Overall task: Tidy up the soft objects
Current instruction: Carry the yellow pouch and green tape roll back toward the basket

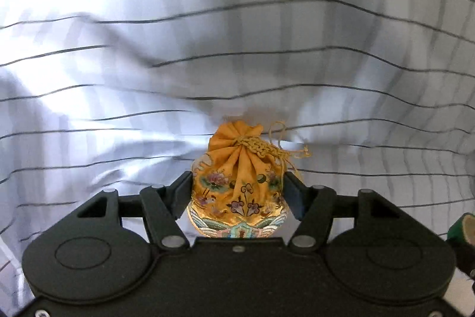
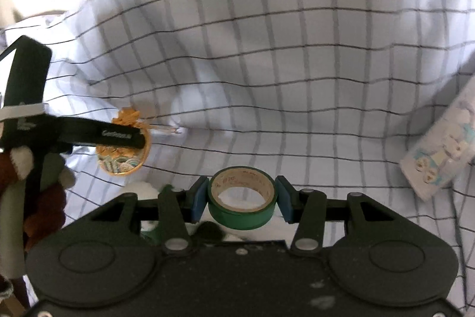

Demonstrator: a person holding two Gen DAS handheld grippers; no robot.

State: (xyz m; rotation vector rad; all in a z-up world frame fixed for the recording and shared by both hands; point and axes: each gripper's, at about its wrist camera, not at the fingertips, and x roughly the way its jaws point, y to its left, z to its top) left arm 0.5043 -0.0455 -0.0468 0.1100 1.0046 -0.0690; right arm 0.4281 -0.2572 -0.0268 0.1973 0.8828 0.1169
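Observation:
My left gripper is shut on an orange embroidered drawstring pouch, held above the checked sheet. The pouch's cord hangs to the right. In the right wrist view the same pouch shows at the left, clamped by the left gripper. My right gripper is shut on a green roll of tape, its blue pads pressed on both sides. The tape's edge also shows in the left wrist view at the far right.
A white checked bedsheet covers the bed, with folds and humps. A printed packet of tissues lies at the right. A brown and white plush toy sits at the left edge.

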